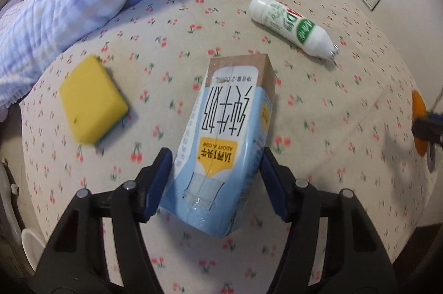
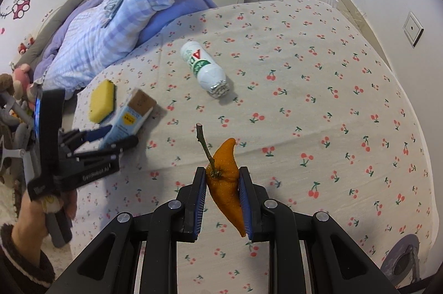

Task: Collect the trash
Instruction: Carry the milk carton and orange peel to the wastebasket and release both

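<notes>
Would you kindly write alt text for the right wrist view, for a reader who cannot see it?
The right gripper clamps an orange peel with a stem above a cherry-print bedsheet. At left, the left gripper straddles a milk carton beside a yellow sponge; a white bottle lies beyond.

Sheet [image 2: 304,105]: beige, red cherry print. Carton [image 1: 224,144]: pale blue, white, yellow label, brown end. Sponge [image 1: 92,100]: yellow. Bottle [image 1: 290,22]: white, green label. Peel [image 2: 225,183]: orange. Quilt [image 1: 55,8]: blue-white check.
</notes>
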{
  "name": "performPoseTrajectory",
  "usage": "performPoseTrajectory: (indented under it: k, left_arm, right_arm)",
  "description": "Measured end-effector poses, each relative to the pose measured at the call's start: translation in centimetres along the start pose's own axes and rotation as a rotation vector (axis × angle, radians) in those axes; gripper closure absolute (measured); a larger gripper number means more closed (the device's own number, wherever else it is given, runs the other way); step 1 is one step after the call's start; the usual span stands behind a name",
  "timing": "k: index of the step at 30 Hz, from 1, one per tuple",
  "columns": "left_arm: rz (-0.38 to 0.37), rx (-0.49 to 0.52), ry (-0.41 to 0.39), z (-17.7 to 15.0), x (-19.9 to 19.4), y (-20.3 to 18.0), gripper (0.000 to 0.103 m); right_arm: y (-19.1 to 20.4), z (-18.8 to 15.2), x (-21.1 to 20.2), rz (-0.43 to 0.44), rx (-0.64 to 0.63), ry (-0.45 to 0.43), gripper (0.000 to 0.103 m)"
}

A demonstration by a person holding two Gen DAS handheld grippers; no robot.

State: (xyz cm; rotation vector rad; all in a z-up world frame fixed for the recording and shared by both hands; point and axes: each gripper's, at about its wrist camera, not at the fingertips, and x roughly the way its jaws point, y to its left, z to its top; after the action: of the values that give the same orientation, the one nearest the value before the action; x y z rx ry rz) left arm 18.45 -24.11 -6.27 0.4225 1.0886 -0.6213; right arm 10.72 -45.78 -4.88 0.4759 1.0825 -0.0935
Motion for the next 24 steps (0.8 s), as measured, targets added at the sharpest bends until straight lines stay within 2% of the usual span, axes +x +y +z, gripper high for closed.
performPoseTrajectory:
  k: [4, 10, 16, 24]
  left_arm:
    - [-0.033, -0.014, -0.017, -3.2, -2.5, -0.1, 0.039]
    - [-0.070, -0.124, -0.044, -7.1, -5.6, 2.2, 0.040]
    - [-0.098, -0.238, -0.086, -9.8, -7.4, 4.7, 0.041]
    - [-0.095, -0.354, -0.153, -12.3, -9.8, 7.5, 0.041]
  right_arm:
    - [1.0, -0.4, -0.7, 0.019, -0.009, -0.011, 0.079]
    - [3.3, -1.1, -1.5, 0.043, -0.049, -0.025, 0.079]
    - [5.5, -1.9, -2.5, 0.076, -0.076, -0.041, 0.079]
    - [9.2, -3.1, -2.7, 0.114, -0.118, -0.043, 0.079]
